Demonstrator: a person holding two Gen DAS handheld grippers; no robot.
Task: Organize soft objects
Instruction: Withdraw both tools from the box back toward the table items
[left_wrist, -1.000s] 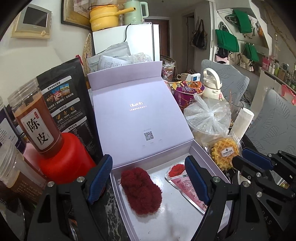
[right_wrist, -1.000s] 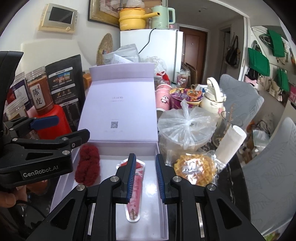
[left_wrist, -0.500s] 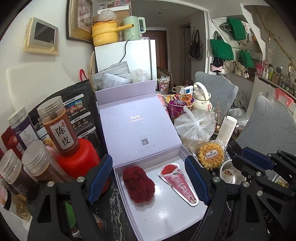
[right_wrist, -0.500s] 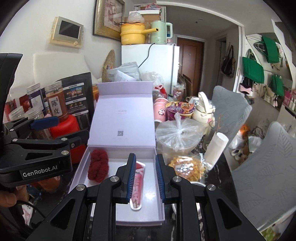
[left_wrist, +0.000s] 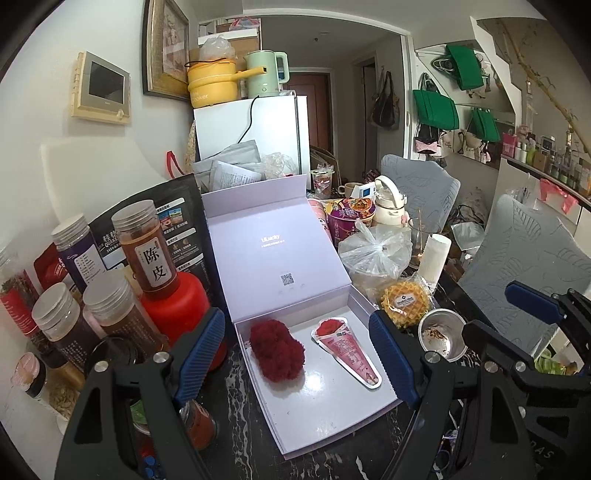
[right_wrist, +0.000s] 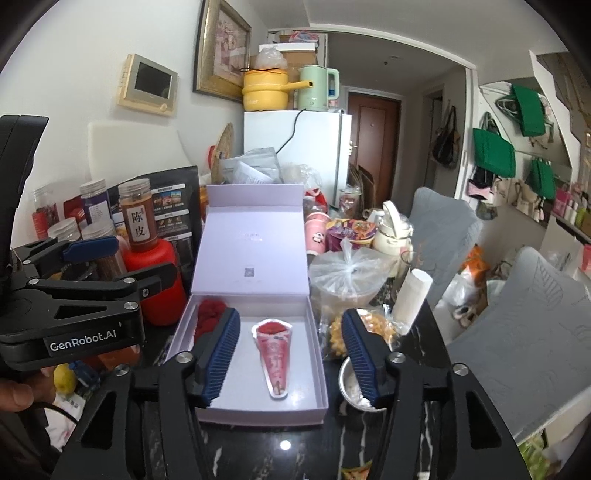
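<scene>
Grippers come first in both wrist views. Left gripper (left_wrist: 297, 350) stands wide apart at 6 o'clock with nothing between its blue pads (left_wrist: 199, 347); its jaws frame the box without touching anything. Right gripper (right_wrist: 290, 354) is opening, jaws spread to either side of the cone-shaped pouch (right_wrist: 272, 350), which lies flat on the box floor below them, free of the pads.

Just beyond, the pale lilac box (left_wrist: 295, 435) sits on the dark marbled tabletop (right_wrist: 280, 446), lid (left_wrist: 273, 251) tilted back toward 12 o'clock. Inside, the fluffy red bundle (left_wrist: 277, 349) lies toward 9 o'clock and the pouch toward 3 o'clock, apart from each other, the pouch's narrow tip pointing to 6 o'clock.

At 3 o'clock of the box stand a small metal cup (left_wrist: 441, 332) and a wrapped waffle (left_wrist: 404, 301); behind them, a knotted clear plastic bag (left_wrist: 373, 251). At 9 o'clock a red container (left_wrist: 173, 302) carries a jar with a Chinese label (left_wrist: 146, 251), other lidded jars beside it.

Farther off at 12 o'clock, a white fridge (left_wrist: 266, 133) bears a yellow pot (left_wrist: 212, 83) and a green kettle (left_wrist: 264, 74).
</scene>
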